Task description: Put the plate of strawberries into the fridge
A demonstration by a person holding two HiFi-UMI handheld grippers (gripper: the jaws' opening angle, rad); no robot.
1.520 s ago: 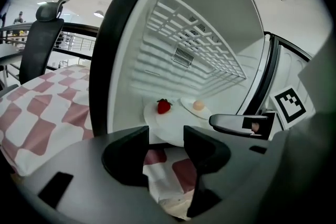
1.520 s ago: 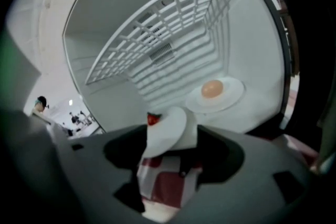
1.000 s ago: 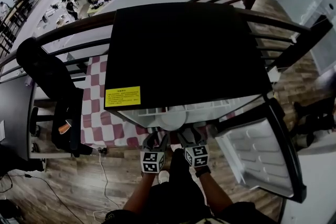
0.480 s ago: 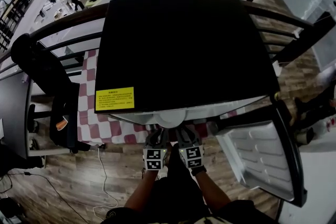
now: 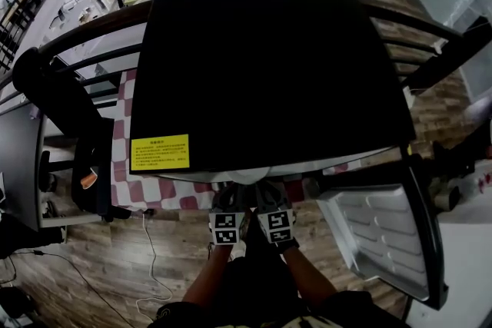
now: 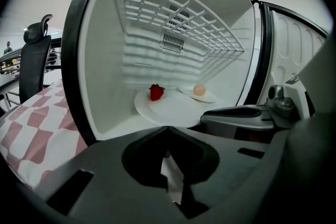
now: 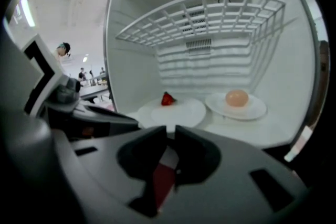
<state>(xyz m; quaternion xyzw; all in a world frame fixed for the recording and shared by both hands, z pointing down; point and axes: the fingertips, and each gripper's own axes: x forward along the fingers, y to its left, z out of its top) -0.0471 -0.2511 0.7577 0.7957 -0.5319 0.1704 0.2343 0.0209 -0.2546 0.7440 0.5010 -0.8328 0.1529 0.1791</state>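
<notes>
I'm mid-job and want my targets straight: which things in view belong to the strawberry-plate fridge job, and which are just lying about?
Job:
- plate, set inside
- strawberry on it
- fridge
- open door

Lying about:
- second plate with a pale round item
- office chair
- checkered cloth

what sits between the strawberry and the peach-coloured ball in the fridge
Nothing stands between strawberry and ball: only bare surface of the strawberry plate, then the second plate, per right gripper view.
</notes>
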